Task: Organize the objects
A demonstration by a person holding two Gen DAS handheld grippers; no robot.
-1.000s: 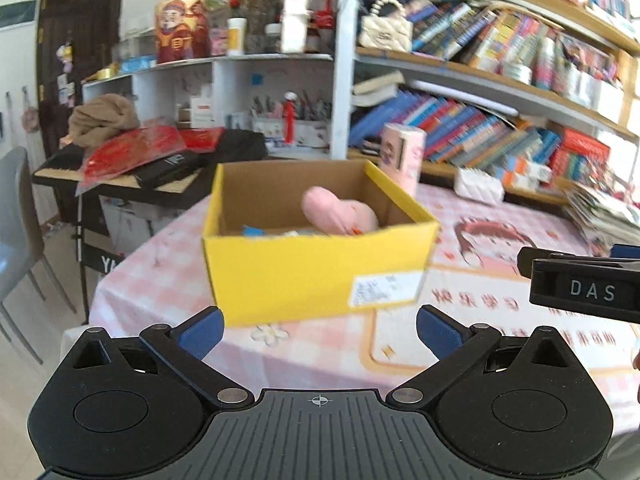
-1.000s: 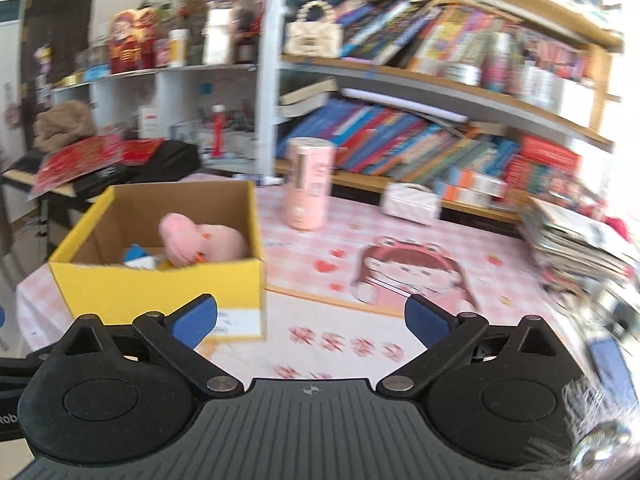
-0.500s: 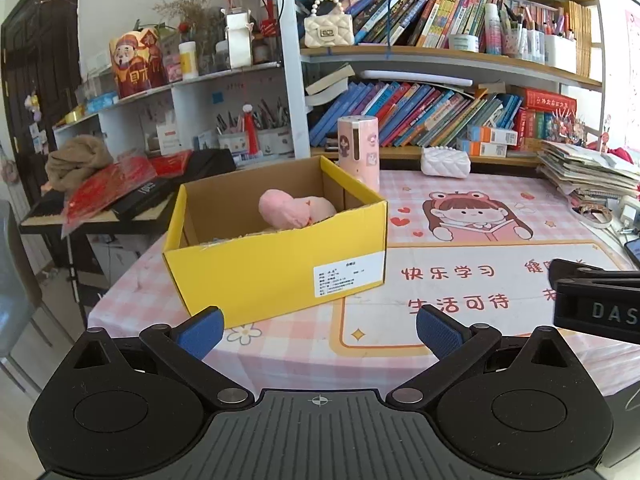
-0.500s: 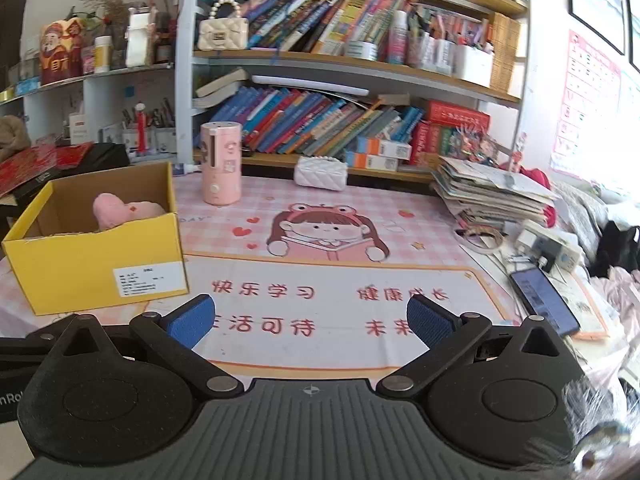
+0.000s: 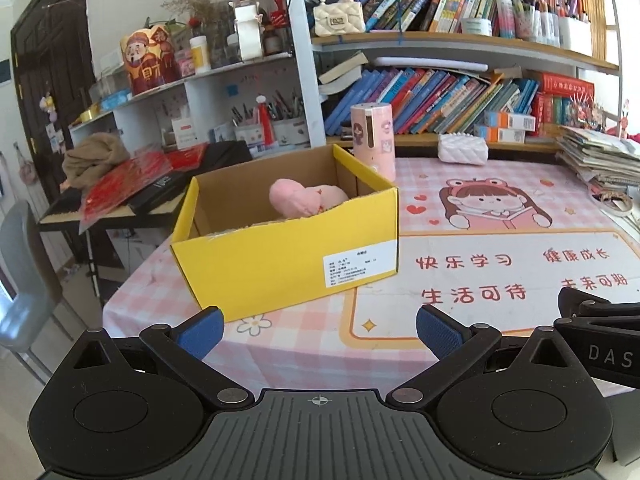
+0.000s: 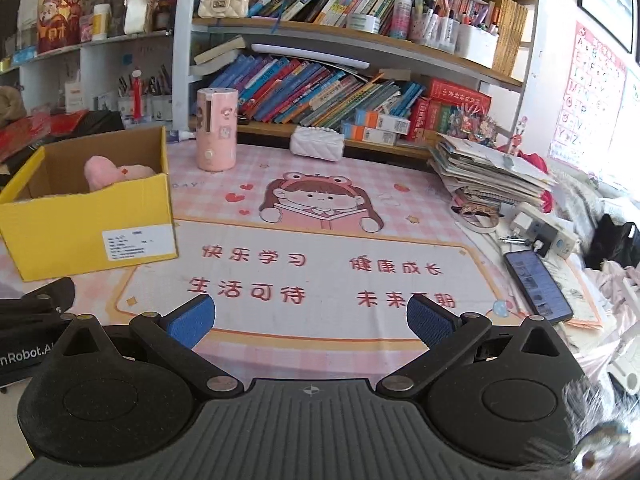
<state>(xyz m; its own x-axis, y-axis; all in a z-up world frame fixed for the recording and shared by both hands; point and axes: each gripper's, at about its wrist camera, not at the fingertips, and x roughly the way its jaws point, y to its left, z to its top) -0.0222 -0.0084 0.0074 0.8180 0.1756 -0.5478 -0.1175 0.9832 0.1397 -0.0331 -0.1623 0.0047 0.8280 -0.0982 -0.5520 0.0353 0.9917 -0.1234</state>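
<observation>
Yellow cardboard box [image 5: 286,258] holding pink plush toy [image 5: 304,199] sat on bench [image 6: 320,276], beyond both wide, empty jaws; left gripper [image 5: 319,330], right gripper [image 6: 311,318].

Centre of tabletop [image 6: 320,240]: the printed mat lies bare, open to reach from the near edge.
Left side: yellow cardboard box [image 5: 288,256] stands on the mat's left edge, open-topped, a pink plush toy [image 5: 304,200] inside it.
Back edge: pink cylindrical container [image 6: 216,128] and white quilted pouch [image 6: 317,142] stand before the bookshelf [image 6: 360,40].
Right side: stack of papers [image 6: 488,176], tape roll [image 6: 476,214], power strip [image 6: 544,232] and phone [image 6: 536,284] crowd the edge.
</observation>
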